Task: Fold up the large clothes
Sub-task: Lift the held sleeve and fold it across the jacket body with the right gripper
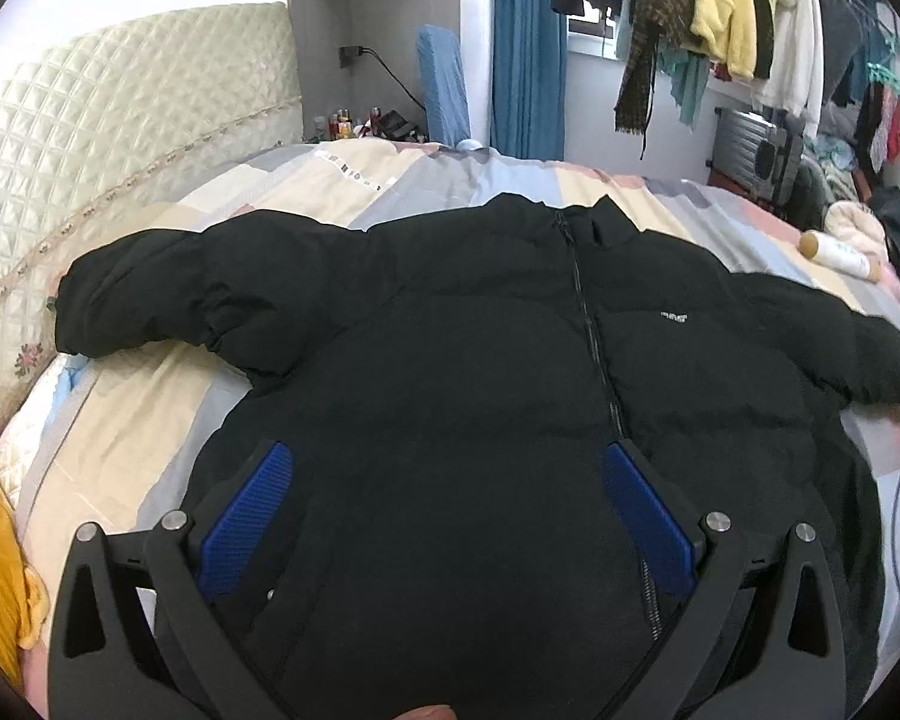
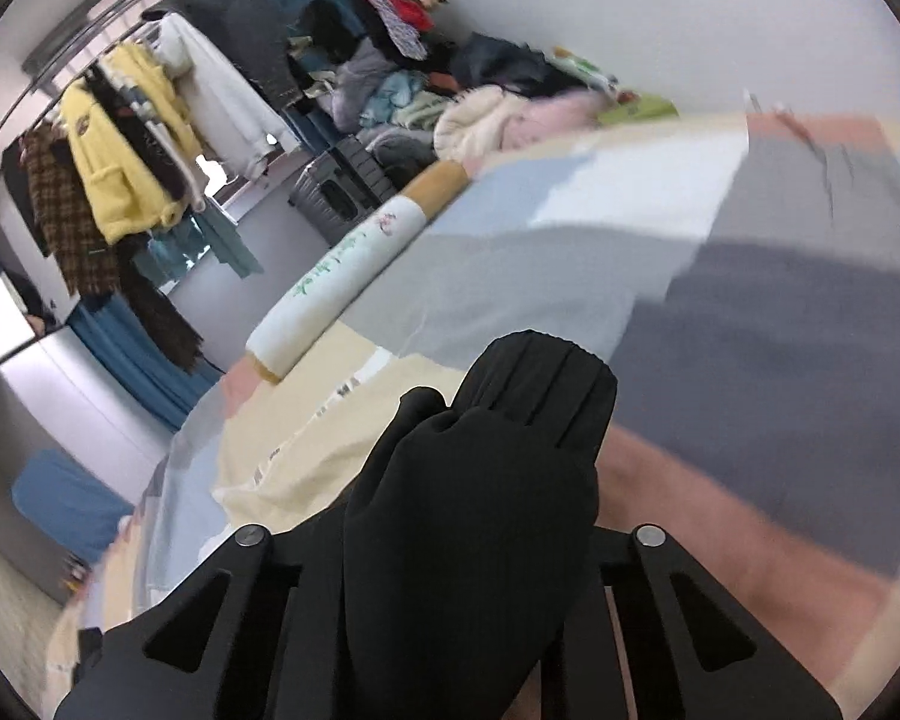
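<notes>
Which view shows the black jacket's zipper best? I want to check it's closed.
The left wrist view: the black jacket lies spread front-up on the bed, its zipper running collar to hem. The right wrist view shows only a sleeve cuff bunched in the right gripper, no zipper.

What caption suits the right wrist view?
Right gripper shut on black jacket's cuffed sleeve above patchwork bedspread.
</notes>
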`<state>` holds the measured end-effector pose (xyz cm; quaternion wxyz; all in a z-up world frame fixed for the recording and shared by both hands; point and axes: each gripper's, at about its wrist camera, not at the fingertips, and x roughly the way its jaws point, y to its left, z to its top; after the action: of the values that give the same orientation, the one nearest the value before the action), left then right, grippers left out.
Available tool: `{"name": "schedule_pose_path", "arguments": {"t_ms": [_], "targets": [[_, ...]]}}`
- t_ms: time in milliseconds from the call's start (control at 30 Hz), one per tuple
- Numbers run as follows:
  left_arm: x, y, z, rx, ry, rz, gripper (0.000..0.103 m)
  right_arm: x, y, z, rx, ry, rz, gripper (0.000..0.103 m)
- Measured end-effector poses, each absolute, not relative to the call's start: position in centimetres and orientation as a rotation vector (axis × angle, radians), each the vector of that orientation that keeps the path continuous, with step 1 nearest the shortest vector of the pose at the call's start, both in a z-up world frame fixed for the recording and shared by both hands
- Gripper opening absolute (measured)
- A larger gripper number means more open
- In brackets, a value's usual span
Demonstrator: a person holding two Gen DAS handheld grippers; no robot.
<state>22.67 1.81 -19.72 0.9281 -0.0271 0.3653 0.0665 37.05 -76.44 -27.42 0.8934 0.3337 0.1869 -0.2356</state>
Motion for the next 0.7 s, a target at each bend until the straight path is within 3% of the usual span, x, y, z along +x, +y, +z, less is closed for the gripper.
{"name": "schedule_pose_path", "arguments": {"t_ms": [333, 700], "targets": [[20.8, 3.0, -18.1, -0.044, 0.701, 0.099, 0.103, 36.0, -74.0, -16.2, 0.566, 0.328, -0.495, 0.007], [18.0, 6.2, -15.8, -0.080, 0.631, 0.082, 0.103, 37.5, -59.6, -0.6, 0.318, 0.254, -0.348, 0.009]]}}
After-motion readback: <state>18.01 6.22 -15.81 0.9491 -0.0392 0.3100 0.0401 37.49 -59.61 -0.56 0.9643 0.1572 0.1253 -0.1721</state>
